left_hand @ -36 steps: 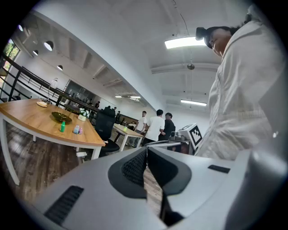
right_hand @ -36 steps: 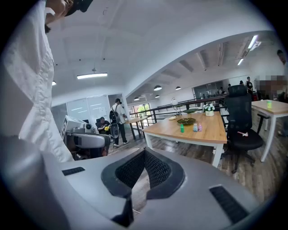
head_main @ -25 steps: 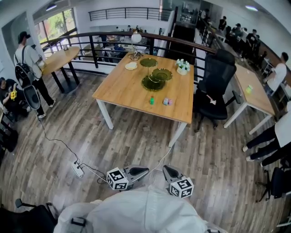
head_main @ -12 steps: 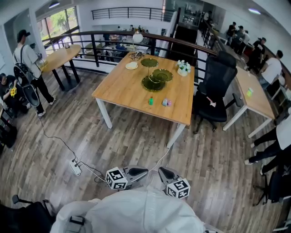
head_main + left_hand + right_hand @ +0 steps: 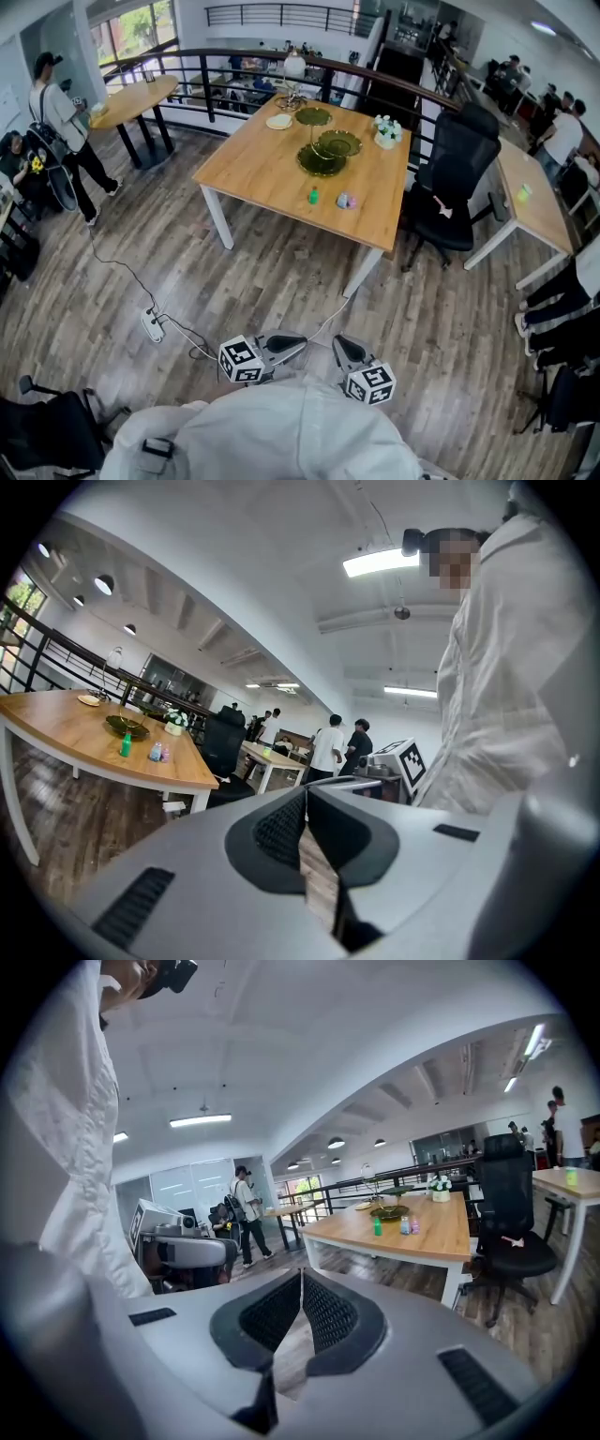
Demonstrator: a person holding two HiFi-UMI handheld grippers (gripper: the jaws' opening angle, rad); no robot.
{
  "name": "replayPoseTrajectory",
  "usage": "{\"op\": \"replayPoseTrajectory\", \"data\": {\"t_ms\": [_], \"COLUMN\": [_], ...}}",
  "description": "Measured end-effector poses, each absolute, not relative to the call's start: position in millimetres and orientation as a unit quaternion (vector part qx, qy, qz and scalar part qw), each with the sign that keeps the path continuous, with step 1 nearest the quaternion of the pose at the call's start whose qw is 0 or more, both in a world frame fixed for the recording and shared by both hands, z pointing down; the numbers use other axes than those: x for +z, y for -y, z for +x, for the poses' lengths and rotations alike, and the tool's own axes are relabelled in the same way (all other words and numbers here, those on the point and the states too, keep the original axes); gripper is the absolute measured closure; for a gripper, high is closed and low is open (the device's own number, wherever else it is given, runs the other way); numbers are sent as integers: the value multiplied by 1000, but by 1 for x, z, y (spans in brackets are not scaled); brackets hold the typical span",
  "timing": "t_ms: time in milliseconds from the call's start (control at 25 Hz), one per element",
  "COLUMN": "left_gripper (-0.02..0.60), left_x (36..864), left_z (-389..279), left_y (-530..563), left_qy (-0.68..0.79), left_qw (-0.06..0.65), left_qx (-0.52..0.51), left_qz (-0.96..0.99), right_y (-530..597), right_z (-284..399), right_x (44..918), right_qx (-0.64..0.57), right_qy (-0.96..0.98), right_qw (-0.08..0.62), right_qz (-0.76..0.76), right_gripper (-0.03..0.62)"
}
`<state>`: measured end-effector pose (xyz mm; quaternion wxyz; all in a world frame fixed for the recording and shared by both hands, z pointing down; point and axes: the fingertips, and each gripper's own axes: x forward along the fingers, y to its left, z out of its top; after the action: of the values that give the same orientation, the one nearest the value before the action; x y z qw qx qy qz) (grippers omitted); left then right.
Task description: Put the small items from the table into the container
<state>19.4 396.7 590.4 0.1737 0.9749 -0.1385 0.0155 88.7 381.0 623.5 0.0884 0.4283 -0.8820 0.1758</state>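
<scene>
Since the person stands well back from the worktop [image 5: 272, 178], the step in hand looks to be the approach, with nothing picked up yet. A chair [image 5: 455, 183] stands at the worktop's right side. On the worktop's far half sit stacked green dishes [image 5: 323, 155], probably the container. Both tools hang over the floor, well short of the worktop's near edge. The left tool [image 5: 300, 344] and the right tool [image 5: 338, 345] are each clenched on nothing, jaws pressed together. The task's things stand by the worktop's near edge, just in front of the dishes: a green bottle [image 5: 313, 196] and, beside it, two small pale items [image 5: 346, 201].

To do this well, walk up to the worktop's near edge, clear of the chair, and spread one tool's jaws before reaching. Take the bottle low on its body so it does not tip. The two items sit close together, so come at one from its outer side.

Only the head view shows the worktop from above, with both tools together. Only the two gripper views show the jaws meeting, and they show the bottle from the side, standing upright on the worktop.
</scene>
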Motion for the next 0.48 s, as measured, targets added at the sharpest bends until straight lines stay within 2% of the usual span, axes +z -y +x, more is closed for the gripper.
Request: {"op": "replayPoseTrajectory", "data": {"t_ms": [480], "left_gripper": [571], "left_x": [592], "left_z": [36], "left_y": [-364], "left_qy": [142], "left_qw": [183], "left_qx": [20], "left_qz": [973], "right_y": [-347], "right_z": [106], "right_x": [625], "right_qx": [175], "right_qy": [886], "right_qw": [92], "right_qz": [420], "right_gripper": [579]}}
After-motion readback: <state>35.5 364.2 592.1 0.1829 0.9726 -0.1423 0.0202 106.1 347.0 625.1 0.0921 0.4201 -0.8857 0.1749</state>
